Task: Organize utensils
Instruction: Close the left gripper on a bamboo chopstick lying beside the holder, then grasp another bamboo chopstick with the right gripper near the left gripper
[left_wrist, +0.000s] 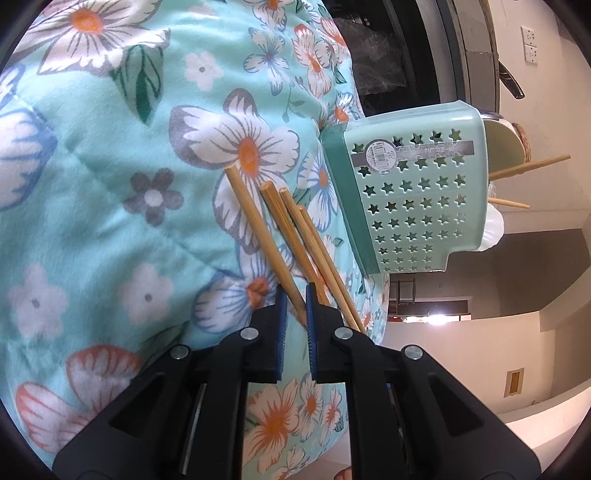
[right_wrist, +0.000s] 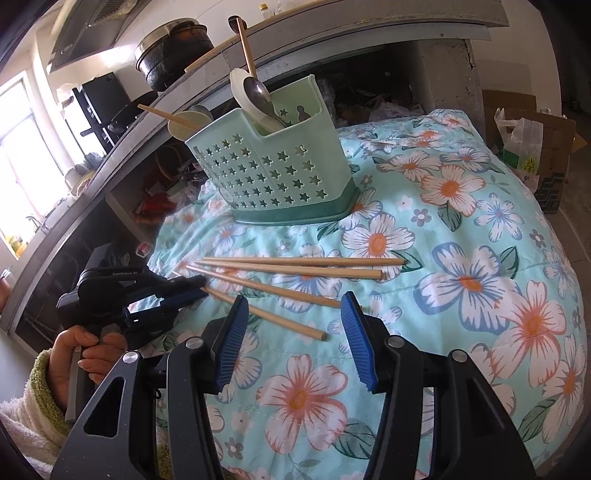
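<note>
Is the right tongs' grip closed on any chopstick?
No: in the right wrist view the right tongs stand open above the floral cloth, and the nearest chopstick lies loose between the pads, untouched.

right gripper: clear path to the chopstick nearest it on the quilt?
Probably yes. The right gripper is open with nothing between its pads, and the nearest chopstick lies bare on the quilt just ahead. The left gripper works its far end, so the two might crowd.
</note>
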